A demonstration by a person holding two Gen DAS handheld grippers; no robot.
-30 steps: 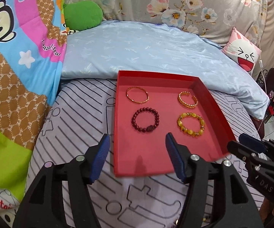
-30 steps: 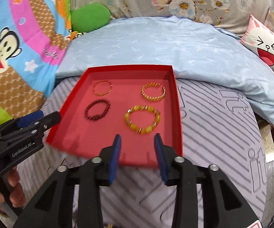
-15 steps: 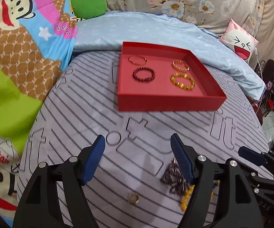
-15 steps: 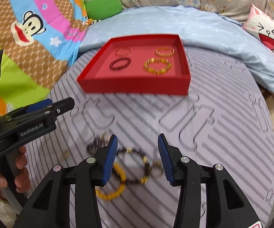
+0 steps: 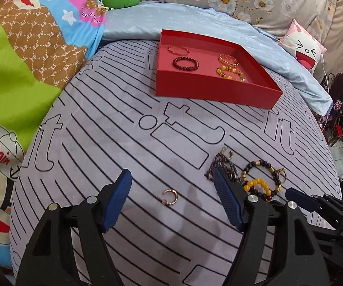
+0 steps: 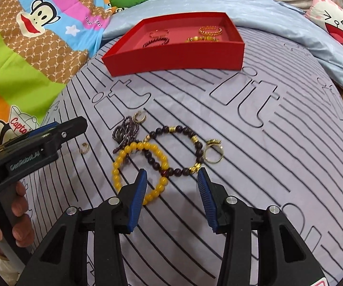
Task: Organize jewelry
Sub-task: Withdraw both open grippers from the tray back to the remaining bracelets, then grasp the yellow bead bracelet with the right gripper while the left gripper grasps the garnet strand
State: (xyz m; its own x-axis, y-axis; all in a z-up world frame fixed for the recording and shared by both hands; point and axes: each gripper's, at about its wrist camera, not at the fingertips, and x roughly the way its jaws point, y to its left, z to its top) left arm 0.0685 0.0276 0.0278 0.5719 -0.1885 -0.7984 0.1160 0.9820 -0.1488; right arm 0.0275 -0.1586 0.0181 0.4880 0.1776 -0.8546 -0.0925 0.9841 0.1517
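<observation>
Both claws have swung back from the red tray [image 5: 215, 91] to the loose pile, and the left gripper [image 5: 172, 196], its jaws just widened and holding nothing, now straddles a small gold ring [image 5: 170, 196] on the striped sheet [image 5: 114, 128]. The right gripper [image 6: 172, 196] hangs part-open and empty, the yellow bead bracelet [image 6: 138, 166] at its left finger and the dark bead bracelet [image 6: 178, 150] just ahead. Pick-up stage, I'd say: next comes a drop and squeeze on one piece, then a carry to the tray far ahead
</observation>
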